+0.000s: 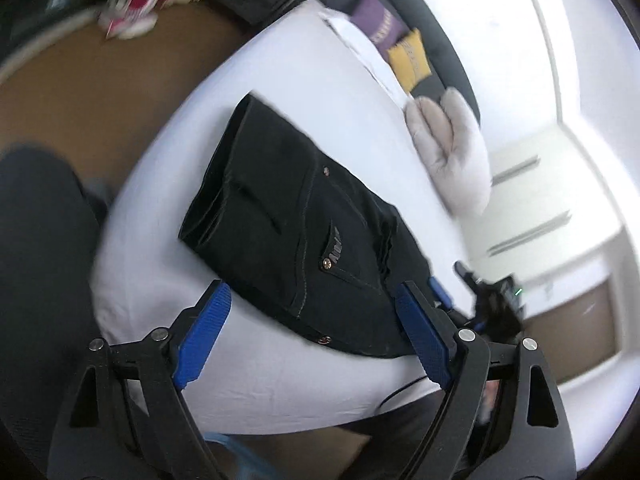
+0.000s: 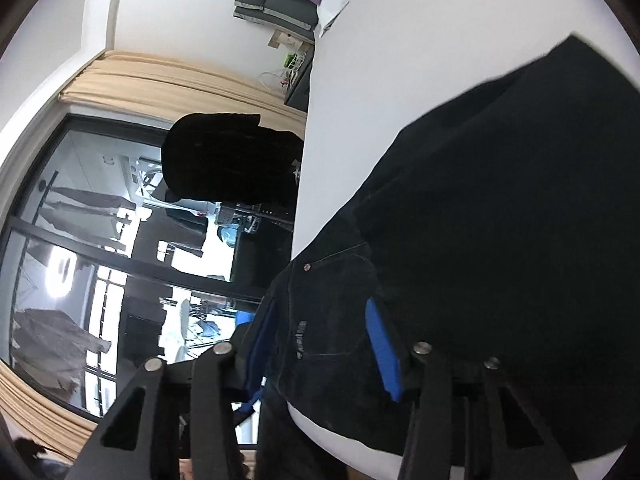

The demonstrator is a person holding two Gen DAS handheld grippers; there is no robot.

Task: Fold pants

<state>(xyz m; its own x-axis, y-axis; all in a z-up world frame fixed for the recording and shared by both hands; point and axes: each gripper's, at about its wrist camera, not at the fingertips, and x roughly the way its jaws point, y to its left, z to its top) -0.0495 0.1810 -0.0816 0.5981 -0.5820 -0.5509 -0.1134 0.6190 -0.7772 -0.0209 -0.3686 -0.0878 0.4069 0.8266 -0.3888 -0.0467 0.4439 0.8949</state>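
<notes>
Black pants (image 1: pixel 296 216) lie folded in a compact stack on the white bed sheet (image 1: pixel 300 92), back pocket with copper rivets facing up. My left gripper (image 1: pixel 316 296) is open and empty, hovering just above the near edge of the pants. In the left wrist view my right gripper (image 1: pixel 444 292) sits at the pants' right edge. In the right wrist view the pants (image 2: pixel 500 208) fill the right side, and my right gripper (image 2: pixel 320 316) has its blue fingers (image 2: pixel 382 352) open on either side of the pocket area, close over the cloth.
A grey padded cushion (image 1: pixel 452 148) and purple and yellow pillows (image 1: pixel 408 60) lie at the far side of the bed. Brown floor (image 1: pixel 80 92) lies left of the bed. A dark chair back (image 2: pixel 228 160), window and beige curtain (image 2: pixel 168 76) stand beyond the bed edge.
</notes>
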